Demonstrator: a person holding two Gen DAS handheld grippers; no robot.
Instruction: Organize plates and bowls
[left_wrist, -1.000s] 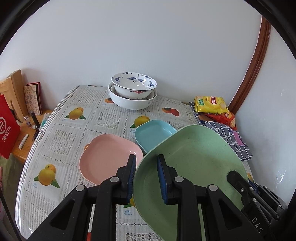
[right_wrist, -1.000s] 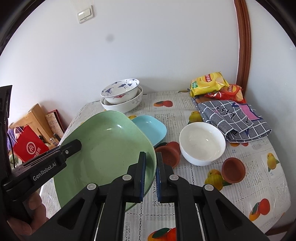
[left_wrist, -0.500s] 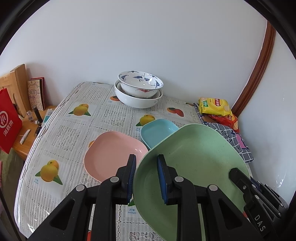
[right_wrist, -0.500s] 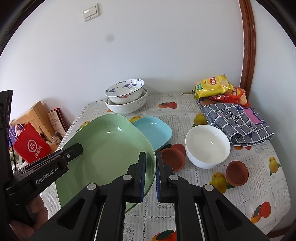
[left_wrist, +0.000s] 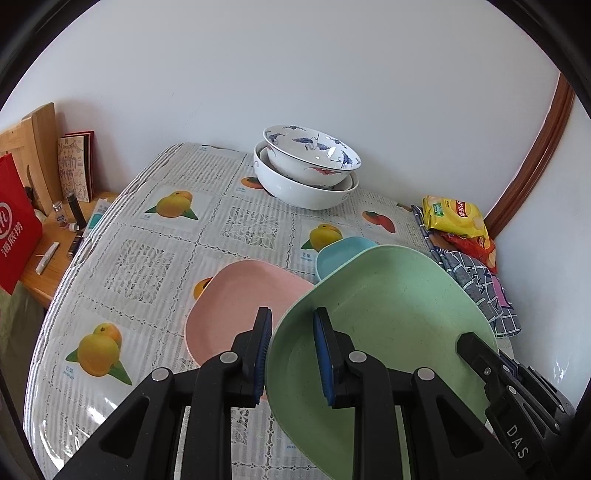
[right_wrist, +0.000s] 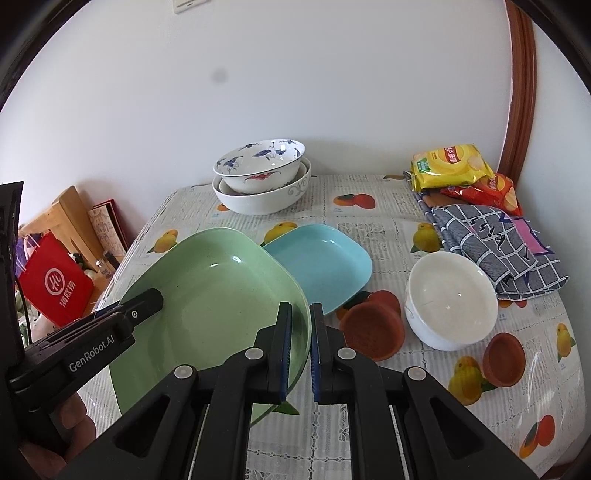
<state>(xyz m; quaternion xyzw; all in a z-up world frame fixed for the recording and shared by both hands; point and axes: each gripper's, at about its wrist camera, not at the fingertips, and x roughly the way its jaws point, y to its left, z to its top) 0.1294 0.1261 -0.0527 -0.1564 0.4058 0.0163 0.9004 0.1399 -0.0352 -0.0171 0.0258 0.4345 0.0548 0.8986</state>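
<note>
The green plate (right_wrist: 218, 295) sits mid-frame, held off the tablecloth (left_wrist: 147, 266) – the left gripper (left_wrist: 291, 354) and right gripper (right_wrist: 299, 347) each pinch its rim on opposite sides. Pink plate (left_wrist: 236, 306) lies lower left, blue plate (right_wrist: 325, 262) just behind, stacked bowls (right_wrist: 262, 177) upper centre

Bright daylight, sharp focus, glare on tablecloth (right_wrist: 532, 373), fisheye-bent edges.
</note>
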